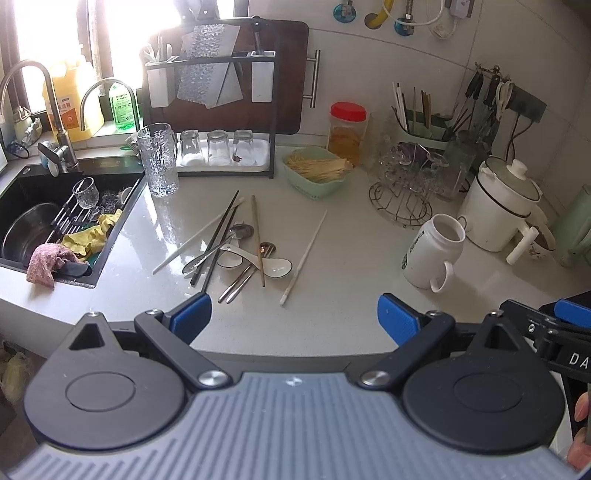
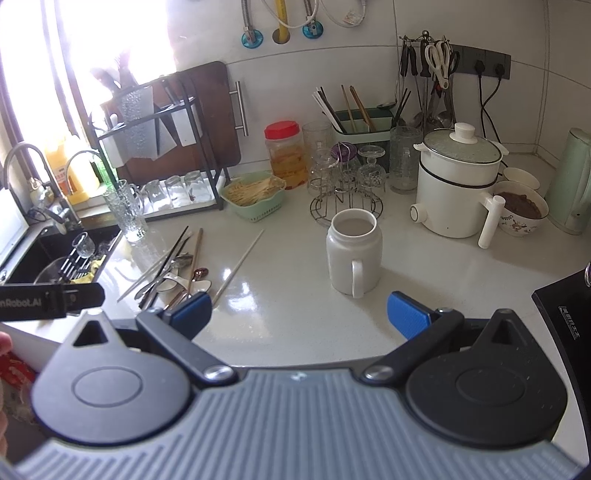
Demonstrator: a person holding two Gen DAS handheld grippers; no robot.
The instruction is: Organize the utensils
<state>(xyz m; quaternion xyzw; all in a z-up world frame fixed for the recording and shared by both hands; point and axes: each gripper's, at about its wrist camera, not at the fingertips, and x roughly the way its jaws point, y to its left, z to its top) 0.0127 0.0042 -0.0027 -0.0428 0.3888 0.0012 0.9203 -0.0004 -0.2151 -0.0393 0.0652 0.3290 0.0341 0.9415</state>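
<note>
- White tiled wall (image 2: 369,33) behind a pale stone countertop (image 1: 351,266).
- Black sink (image 1: 44,192) at the countertop's left edge.
- Bright window (image 1: 66,33) above the sink, glaring.

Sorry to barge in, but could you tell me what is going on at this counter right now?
A person is holding a gripper in each hand above a kitchen counter, about to tidy utensils. Both the left gripper and the right gripper are open and empty. A loose pile of chopsticks and spoons lies on the counter beside the sink, with one white chopstick lying apart from it. A white mug stands upright and empty nearby. Nothing has been picked up yet.
</note>
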